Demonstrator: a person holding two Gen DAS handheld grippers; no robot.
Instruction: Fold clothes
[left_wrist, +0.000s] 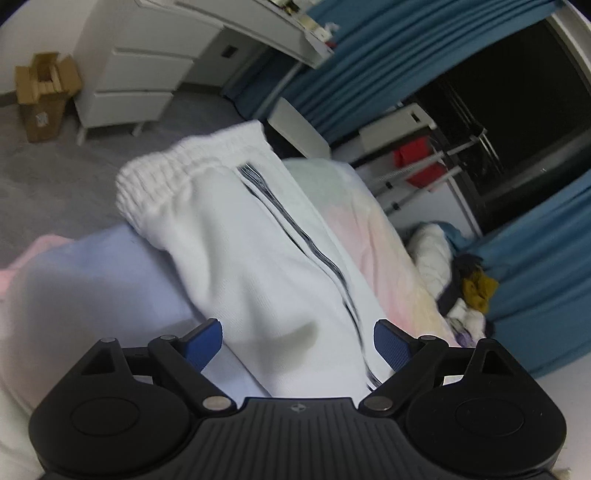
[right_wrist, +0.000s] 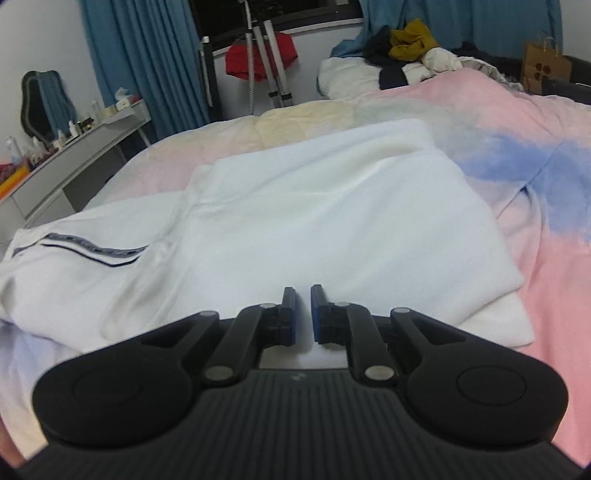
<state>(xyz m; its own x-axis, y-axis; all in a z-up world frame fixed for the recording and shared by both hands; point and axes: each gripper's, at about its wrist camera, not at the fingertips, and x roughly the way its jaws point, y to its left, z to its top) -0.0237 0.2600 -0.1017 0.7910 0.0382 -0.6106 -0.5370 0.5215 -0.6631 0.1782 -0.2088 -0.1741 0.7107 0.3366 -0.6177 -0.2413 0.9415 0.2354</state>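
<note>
The white trousers (left_wrist: 258, 258) are lying on the bed (left_wrist: 92, 266), on its pastel cover of pink, blue and pale yellow. In the left wrist view their long axis is running from about 11 o'clock, where the gathered elastic waistband (left_wrist: 173, 173) is pointing, down to about 5 o'clock near the claw, and a dark side stripe (left_wrist: 295, 236) is following the same line along the fabric. The left claw (left_wrist: 297, 347) is standing wide open; the white cloth is passing between its blue pads (left_wrist: 205, 343), but the pads are not pressing on it and it is holding nothing. In the right wrist view the trousers (right_wrist: 314, 221) are appearing folded over, as a broad white panel that is reaching from the claw up toward 12 o'clock, while the striped part (right_wrist: 92, 251) is extending out toward 9 o'clock. The right claw (right_wrist: 303, 314) is almost closed, with only a narrow gap between its pads; it is hovering at the near edge of the white fabric, and I cannot tell if any cloth is pinched between them. At about 1 o'clock in this view, a heap of other clothes (right_wrist: 406, 48) is resting at the far end of the bed, well apart from the trousers.
</note>
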